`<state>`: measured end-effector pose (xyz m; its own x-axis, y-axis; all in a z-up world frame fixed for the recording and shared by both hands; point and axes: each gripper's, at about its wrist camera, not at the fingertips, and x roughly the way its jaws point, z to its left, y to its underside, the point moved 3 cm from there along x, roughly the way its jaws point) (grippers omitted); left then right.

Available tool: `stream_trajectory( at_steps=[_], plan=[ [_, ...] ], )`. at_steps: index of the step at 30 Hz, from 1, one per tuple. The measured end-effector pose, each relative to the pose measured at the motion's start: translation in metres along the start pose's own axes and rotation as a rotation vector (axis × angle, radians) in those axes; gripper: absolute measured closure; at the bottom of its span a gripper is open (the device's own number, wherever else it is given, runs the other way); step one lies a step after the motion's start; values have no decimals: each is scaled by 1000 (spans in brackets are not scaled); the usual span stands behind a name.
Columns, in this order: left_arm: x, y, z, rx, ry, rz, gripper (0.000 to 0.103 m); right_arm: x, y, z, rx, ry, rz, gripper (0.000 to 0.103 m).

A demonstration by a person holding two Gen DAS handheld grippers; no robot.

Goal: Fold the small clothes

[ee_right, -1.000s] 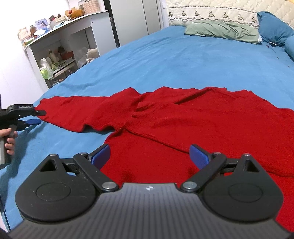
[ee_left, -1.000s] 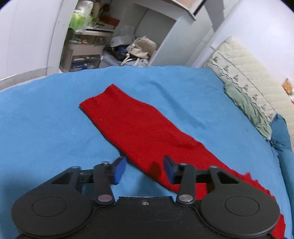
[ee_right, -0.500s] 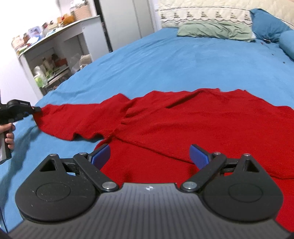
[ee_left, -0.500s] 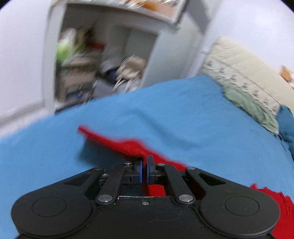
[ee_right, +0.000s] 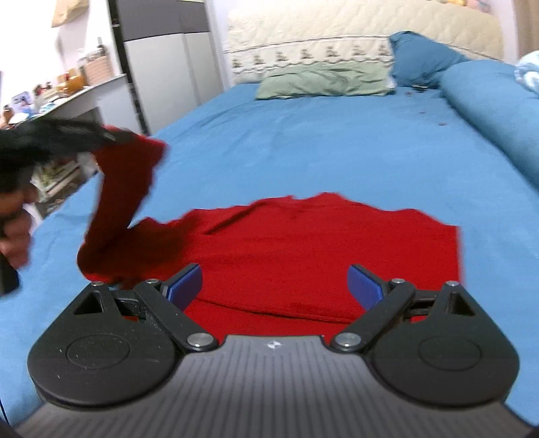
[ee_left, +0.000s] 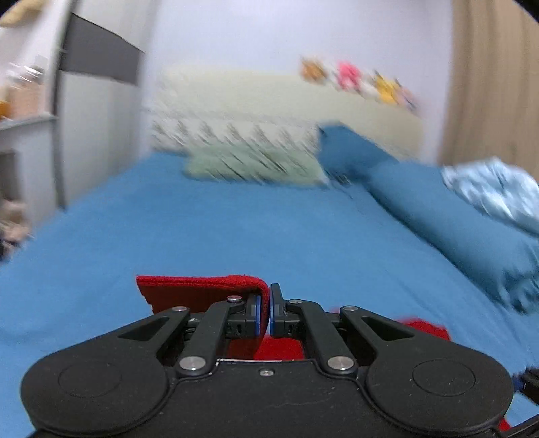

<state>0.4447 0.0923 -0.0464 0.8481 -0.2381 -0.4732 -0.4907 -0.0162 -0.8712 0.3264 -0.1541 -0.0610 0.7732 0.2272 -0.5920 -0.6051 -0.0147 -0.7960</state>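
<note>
— What is the left gripper [ee_left: 264,311] doing?
— Its jaws are clamped on the cuff of the red sweater's sleeve [ee_right: 124,188], lifted above the blue bedspread [ee_right: 320,141].
— And the right gripper [ee_right: 274,286]?
— Spread wide, gripping nothing, hovering over the red sweater [ee_right: 320,242], whose body lies flat on the bed.
— Beyond that?
— A green pillow [ee_right: 323,81] rests at the headboard [ee_right: 337,30], with a blue pillow [ee_right: 421,57] beside it.

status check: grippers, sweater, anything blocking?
Left gripper shut on red sweater sleeve, lifted off blue bed. Right gripper open, over sweater body. Nothing in the fold's way.
</note>
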Motion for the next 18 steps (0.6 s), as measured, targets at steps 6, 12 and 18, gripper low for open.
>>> stream_trajectory(
  at_steps=[6, 12, 18],
  plan=[
    [82, 113, -79, 67, 54, 275, 99, -13, 22, -61, 71, 69, 70, 0],
    [86, 126, -90, 107, 27, 284, 84, -18, 37, -93, 106, 81, 94, 0],
    [37, 109, -74, 183, -50, 276, 22, -20, 28, -94, 81, 51, 62, 0]
  ],
)
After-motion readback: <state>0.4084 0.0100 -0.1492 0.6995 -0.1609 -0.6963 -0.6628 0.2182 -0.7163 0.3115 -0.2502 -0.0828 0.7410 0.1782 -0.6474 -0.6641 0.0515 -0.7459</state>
